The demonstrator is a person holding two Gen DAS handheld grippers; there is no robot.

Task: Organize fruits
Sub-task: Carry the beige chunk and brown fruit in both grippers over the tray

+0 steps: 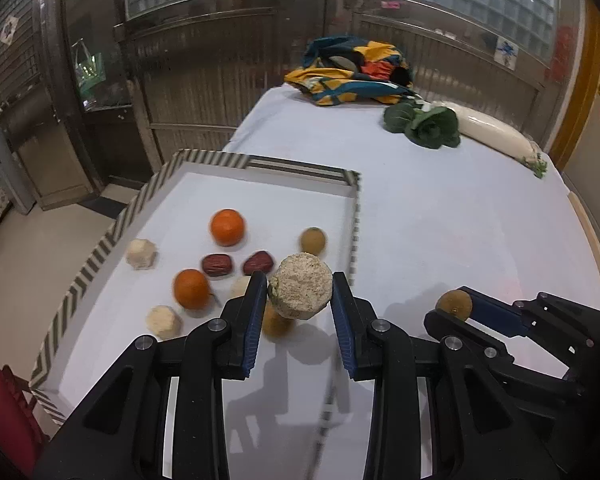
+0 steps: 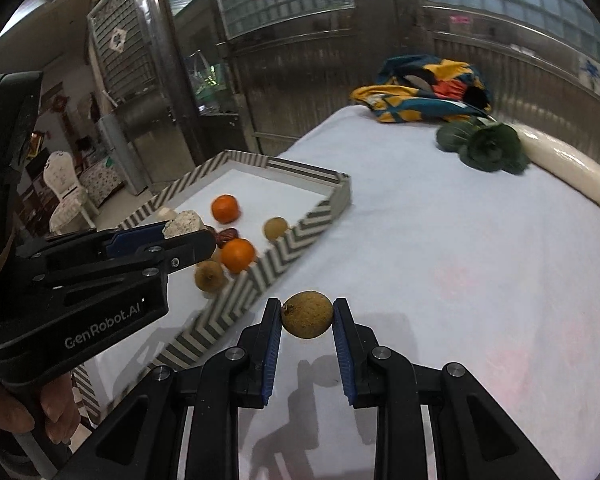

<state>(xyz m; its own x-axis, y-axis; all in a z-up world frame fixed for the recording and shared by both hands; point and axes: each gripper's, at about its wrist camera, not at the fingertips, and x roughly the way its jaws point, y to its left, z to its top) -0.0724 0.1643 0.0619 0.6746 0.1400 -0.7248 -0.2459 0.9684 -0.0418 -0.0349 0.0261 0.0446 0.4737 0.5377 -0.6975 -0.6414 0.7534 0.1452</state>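
Above the chevron-striped rectangular tray (image 1: 100,258), left gripper (image 1: 300,294) pinches a pale rough faceted chunk (image 1: 300,290); right gripper (image 2: 307,316), beside it, pinches a small round brown fruit (image 2: 307,314).

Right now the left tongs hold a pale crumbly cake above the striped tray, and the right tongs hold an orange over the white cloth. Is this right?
Not quite. The right tongs hold a small brown round fruit, not an orange, as the right wrist view shows. The rest stands: the left tongs hold the pale crumbly cake above the striped tray.
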